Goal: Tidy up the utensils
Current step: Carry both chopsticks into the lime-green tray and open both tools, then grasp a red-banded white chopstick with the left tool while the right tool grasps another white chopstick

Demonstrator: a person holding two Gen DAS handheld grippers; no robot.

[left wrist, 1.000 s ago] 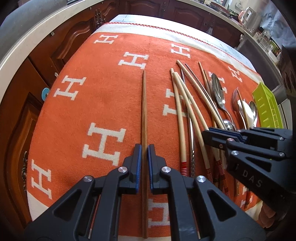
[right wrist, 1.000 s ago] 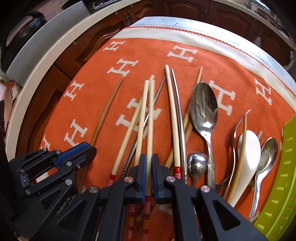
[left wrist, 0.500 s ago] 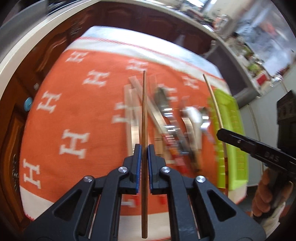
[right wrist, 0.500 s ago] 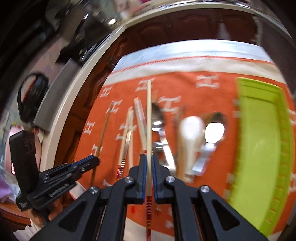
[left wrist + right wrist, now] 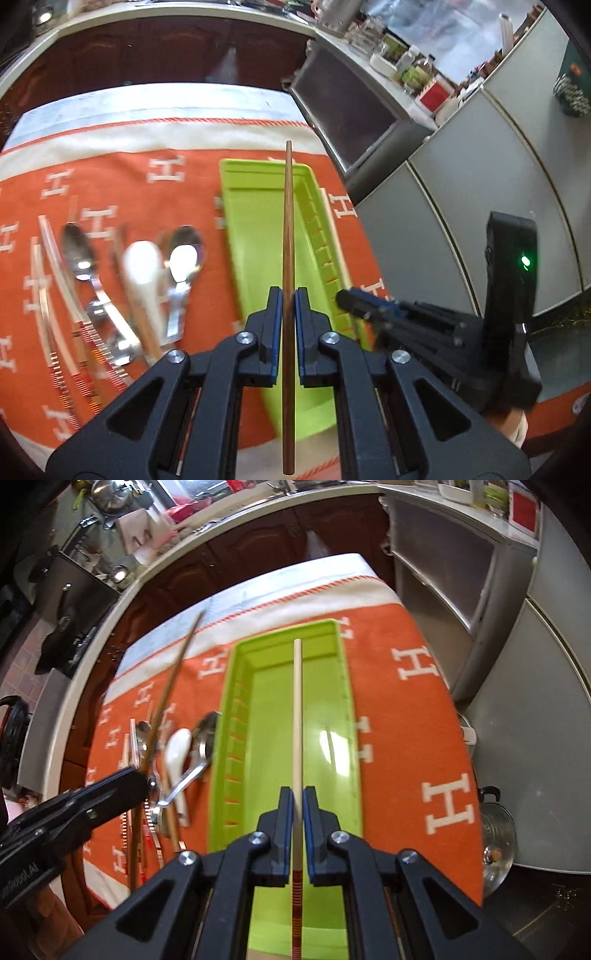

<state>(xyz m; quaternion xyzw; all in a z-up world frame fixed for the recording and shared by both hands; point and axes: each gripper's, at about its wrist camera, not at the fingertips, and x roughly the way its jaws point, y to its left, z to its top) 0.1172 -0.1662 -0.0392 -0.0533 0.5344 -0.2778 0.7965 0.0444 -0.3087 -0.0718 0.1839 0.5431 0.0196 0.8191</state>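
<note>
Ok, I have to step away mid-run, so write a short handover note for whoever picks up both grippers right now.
Left gripper: shut on a brown wooden chopstick, held over the green tray.
Right gripper: shut on a pale chopstick with red bands, also above the tray.
Tray: looks empty, nothing placed yet.
On the orange cloth beside the tray: metal spoons, a white spoon, more chopsticks.
Left to do: set both chopsticks down in the tray, then fetch the rest.

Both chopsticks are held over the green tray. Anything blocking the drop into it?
Nothing visible. The tray floor is bare under the pale chopstick in the right gripper and under the brown chopstick in the left gripper. The spoons lie outside it.
</note>
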